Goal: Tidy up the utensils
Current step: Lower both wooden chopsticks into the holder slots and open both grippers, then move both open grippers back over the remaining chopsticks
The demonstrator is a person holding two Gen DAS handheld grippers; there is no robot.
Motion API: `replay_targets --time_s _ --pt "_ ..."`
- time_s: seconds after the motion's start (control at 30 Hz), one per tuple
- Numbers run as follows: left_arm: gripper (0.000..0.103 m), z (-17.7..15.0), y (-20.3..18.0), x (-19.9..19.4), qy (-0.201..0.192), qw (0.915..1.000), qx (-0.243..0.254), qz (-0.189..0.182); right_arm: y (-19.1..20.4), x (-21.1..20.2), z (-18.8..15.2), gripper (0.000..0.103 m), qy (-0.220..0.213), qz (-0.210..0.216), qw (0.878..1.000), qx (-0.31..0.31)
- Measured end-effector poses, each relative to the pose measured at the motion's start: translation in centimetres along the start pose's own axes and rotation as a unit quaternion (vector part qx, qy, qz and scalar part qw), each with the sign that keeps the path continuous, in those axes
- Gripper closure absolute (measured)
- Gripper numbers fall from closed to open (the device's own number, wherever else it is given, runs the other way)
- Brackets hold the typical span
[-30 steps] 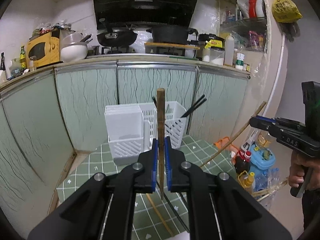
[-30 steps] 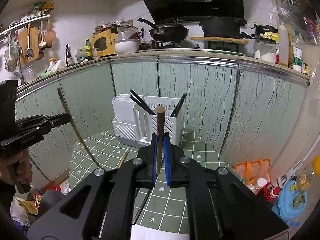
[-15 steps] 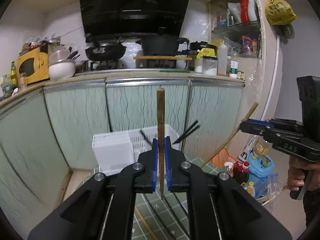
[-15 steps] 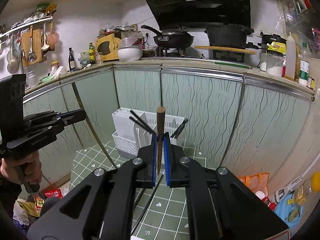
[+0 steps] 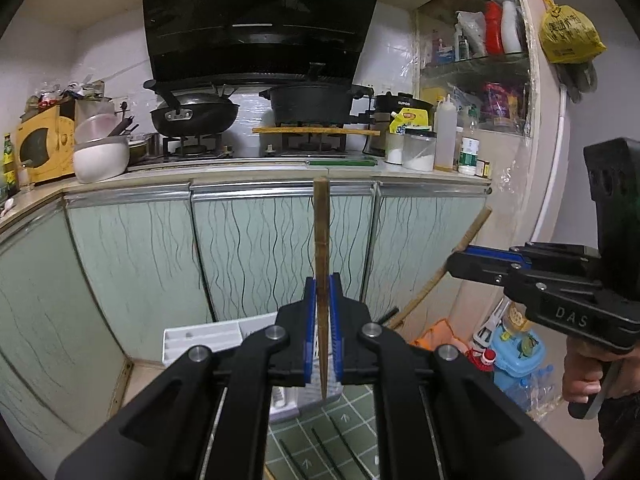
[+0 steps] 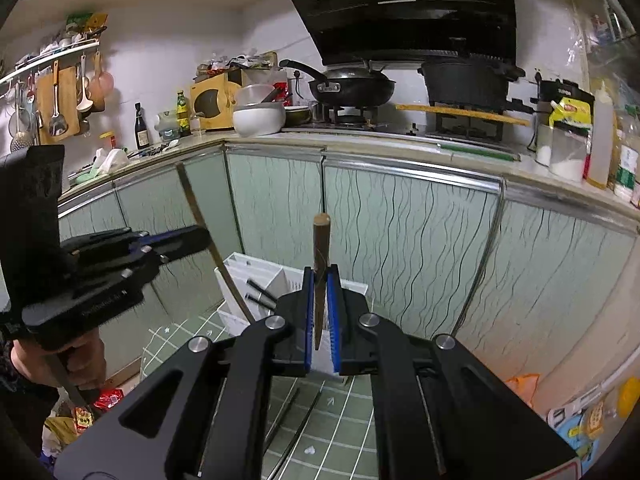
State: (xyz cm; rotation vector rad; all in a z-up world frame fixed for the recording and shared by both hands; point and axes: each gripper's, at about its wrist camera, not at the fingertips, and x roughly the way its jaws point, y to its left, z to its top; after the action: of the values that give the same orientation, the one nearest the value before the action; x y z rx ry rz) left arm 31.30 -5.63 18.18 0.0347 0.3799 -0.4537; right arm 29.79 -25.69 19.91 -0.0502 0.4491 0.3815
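Note:
My left gripper (image 5: 322,292) is shut on a brown wooden chopstick (image 5: 321,232) that stands upright. Behind its jaws, half hidden, is the white utensil holder (image 5: 200,338). My right gripper (image 6: 320,280) is shut on a second brown chopstick (image 6: 321,236), also upright, above the holder (image 6: 240,264), which has black chopsticks (image 6: 260,286) in it. Each gripper shows in the other's view: the right one (image 5: 460,264) with its chopstick slanting, the left one (image 6: 200,236) likewise. Loose black chopsticks (image 5: 324,452) lie on the green checked tablecloth (image 5: 352,412).
Pale green cabinet doors (image 5: 260,248) rise just behind the holder, under a counter with a wok (image 5: 196,114) and a pot (image 5: 312,104). Bottles and a blue container (image 5: 516,344) crowd the floor at right. A hand (image 6: 72,364) grips the left tool.
Both grippers have risen with their chopsticks. The holder has dropped low in both views and now sits partly behind the jaws; the counter and stove fill more of the picture.

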Motion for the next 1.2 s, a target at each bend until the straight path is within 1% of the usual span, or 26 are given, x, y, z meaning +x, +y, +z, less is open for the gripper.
replay_targets --time_s 0.13,0.2,0.27,0.33,0.4,0.57,0.63,0.73,0.8,0.83,0.87,0.9,0.93,0.97,1.0,1.03,1.1,1.13,1.2 --pt "0.095 1.6 0.7 1.5 -0.006 0.9999 -0.008 -0.012 -0.3 1.4 1.6 0.097 0.000 -0.003 1.000 -0.004" --pt "0.095 2.1 1.0 2.3 -0.010 0.9999 -0.004 -0.009 -0.4 2.4 2.1 0.097 0.002 -0.006 1.000 -0.010" --pt "0.095 2.5 1.5 3.5 -0.008 0.9999 -0.003 -0.010 -0.7 3.1 2.2 0.097 0.005 -0.006 1.000 -0.013" --pt "0.095 2.6 1.9 4.8 -0.004 1.0000 0.003 -0.003 -1.0 4.2 2.3 0.097 0.008 -0.008 1.000 -0.018" --pt "0.095 2.4 2.3 6.1 0.002 1.0000 0.007 0.002 -1.3 5.2 2.1 0.097 0.012 -0.004 1.000 -0.018" --pt "0.095 1.0 3.2 8.6 0.019 0.9998 0.008 -0.005 -2.0 7.8 1.1 0.097 0.025 -0.004 0.999 -0.022" --pt "0.095 0.5 3.1 9.3 0.023 0.9996 0.015 -0.002 -2.2 8.7 0.5 0.097 0.031 -0.003 0.999 -0.020" --pt "0.095 -0.3 2.8 10.0 0.030 0.9993 0.021 -0.008 -2.6 10.1 -0.3 0.097 0.044 -0.002 0.999 -0.017" --pt "0.093 -0.7 2.7 10.4 0.039 0.9989 0.027 -0.003 -3.1 10.7 -0.8 0.097 0.047 -0.006 0.999 -0.008" --pt "0.091 -0.8 2.7 10.5 0.039 0.9988 0.028 -0.008 -3.4 11.0 -1.1 0.096 0.054 -0.003 0.999 -0.003" --pt "0.074 -1.0 2.7 10.4 0.044 0.9984 0.030 -0.020 -3.7 11.3 -1.3 0.096 0.063 0.002 0.998 0.002" --pt "0.038 -1.0 2.7 10.3 0.044 0.9984 0.031 -0.017 -3.9 11.4 -1.6 0.095 0.066 0.000 0.998 0.007" --pt "0.019 -1.1 2.6 9.9 0.038 0.9987 0.035 -0.004 -4.0 11.3 -1.9 0.084 0.066 -0.006 0.998 0.007" --pt "0.004 -1.2 2.5 9.1 0.024 0.9989 0.040 0.005 -4.1 11.1 -2.1 0.075 0.067 -0.014 0.998 0.005" --pt "0.004 -1.3 2.4 8.6 0.016 0.9989 0.043 0.006 -4.3 10.8 -2.4 0.052 0.066 -0.021 0.998 0.007" --pt "0.004 -1.3 2.4 8.1 0.018 0.9988 0.044 0.007 -4.4 10.5 -2.6 0.034 0.063 -0.023 0.998 0.009" --pt "0.004 -1.6 2.4 7.3 0.028 0.9986 0.042 0.020 -4.6 9.4 -3.1 0.025 0.054 -0.027 0.998 0.015" --pt "0.004 -1.8 2.4 6.9 0.030 0.9984 0.042 0.023 -4.6 9.1 -3.3 0.015 0.053 -0.029 0.998 0.016" --pt "0.004 -2.3 2.3 6.1 0.034 0.9980 0.047 0.025 -4.5 8.1 -3.8 0.008 0.047 -0.033 0.998 0.017"
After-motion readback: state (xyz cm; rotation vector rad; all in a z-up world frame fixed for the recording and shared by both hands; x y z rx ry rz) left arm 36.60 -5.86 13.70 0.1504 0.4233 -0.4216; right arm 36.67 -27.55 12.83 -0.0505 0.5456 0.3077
